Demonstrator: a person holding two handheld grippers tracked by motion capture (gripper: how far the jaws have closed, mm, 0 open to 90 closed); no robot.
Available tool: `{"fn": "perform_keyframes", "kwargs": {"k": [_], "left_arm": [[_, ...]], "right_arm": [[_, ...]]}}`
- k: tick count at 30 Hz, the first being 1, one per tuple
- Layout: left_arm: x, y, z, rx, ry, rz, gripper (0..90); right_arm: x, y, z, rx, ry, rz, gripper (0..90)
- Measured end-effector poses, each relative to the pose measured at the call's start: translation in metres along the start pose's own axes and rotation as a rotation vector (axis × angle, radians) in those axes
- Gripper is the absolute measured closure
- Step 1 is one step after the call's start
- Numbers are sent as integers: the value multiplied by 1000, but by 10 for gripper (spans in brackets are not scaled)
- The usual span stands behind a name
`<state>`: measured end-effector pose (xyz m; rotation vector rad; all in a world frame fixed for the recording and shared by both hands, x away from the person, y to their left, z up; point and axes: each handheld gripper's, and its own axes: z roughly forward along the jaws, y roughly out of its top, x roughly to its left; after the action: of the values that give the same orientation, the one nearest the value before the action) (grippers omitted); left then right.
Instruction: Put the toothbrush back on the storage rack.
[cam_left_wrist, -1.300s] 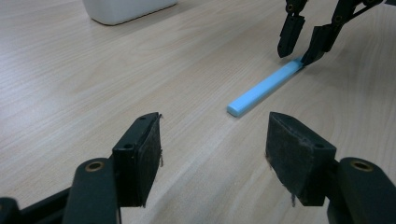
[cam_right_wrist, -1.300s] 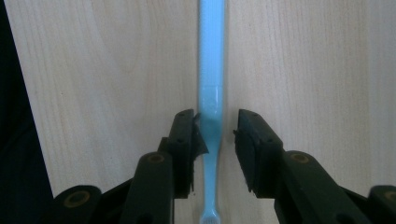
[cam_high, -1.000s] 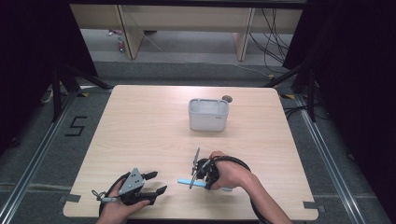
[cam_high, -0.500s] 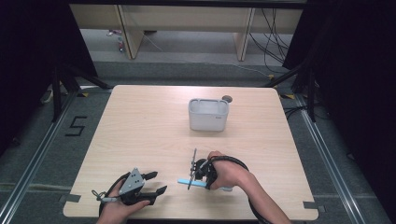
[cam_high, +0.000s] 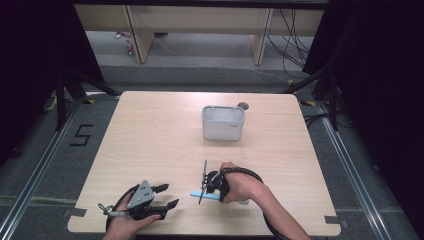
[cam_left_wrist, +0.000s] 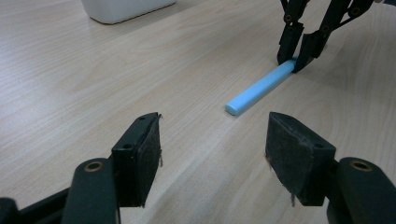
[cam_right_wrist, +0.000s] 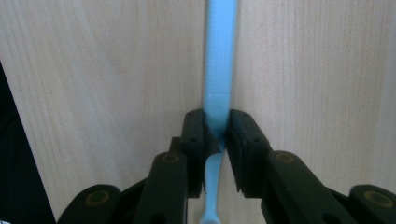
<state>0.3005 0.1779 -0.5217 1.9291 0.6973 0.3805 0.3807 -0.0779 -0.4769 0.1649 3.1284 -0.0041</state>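
Light-blue plastic toothbrush (cam_right_wrist: 219, 70) on pale wood-grain desk (cam_high: 150, 145); white plastic bin (cam_high: 223, 122); black-jawed right hand-held gripper (cam_right_wrist: 216, 135); grey three-cornered plate on black left hand-held gripper (cam_high: 167, 196).

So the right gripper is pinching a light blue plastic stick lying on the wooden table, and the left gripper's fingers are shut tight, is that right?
Not quite. The left gripper stands open, its fingers wide apart with nothing between them, as the left gripper view shows. The right gripper does pinch the light blue plastic stick lying on the wooden table.

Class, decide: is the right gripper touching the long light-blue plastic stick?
Touching: in the right gripper view, the right gripper pads press both sides of the stick.
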Motion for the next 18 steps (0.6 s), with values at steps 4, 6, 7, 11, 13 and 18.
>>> {"fn": "perform_keyframes", "kwargs": {"k": [4, 6, 7, 11, 13, 18], "left_arm": [[0, 0, 1, 2, -7, 9, 351], [0, 0, 2, -2, -17, 10, 351], [0, 3, 2, -8, -24, 11, 351], [-1, 13, 0, 3, -63, 43, 352], [-2, 18, 2, 5, -106, 60, 356], [-9, 32, 10, 63, -194, 146, 410]], "right_arm": [[0, 0, 2, -19, 18, -6, 789], [0, 0, 1, -31, 20, -28, 792], [0, -1, 0, -26, 25, -35, 793], [1, -5, -8, -18, 33, -55, 794], [1, -7, -11, -28, 41, -96, 794], [8, -10, -21, -35, 67, -154, 794]]}}
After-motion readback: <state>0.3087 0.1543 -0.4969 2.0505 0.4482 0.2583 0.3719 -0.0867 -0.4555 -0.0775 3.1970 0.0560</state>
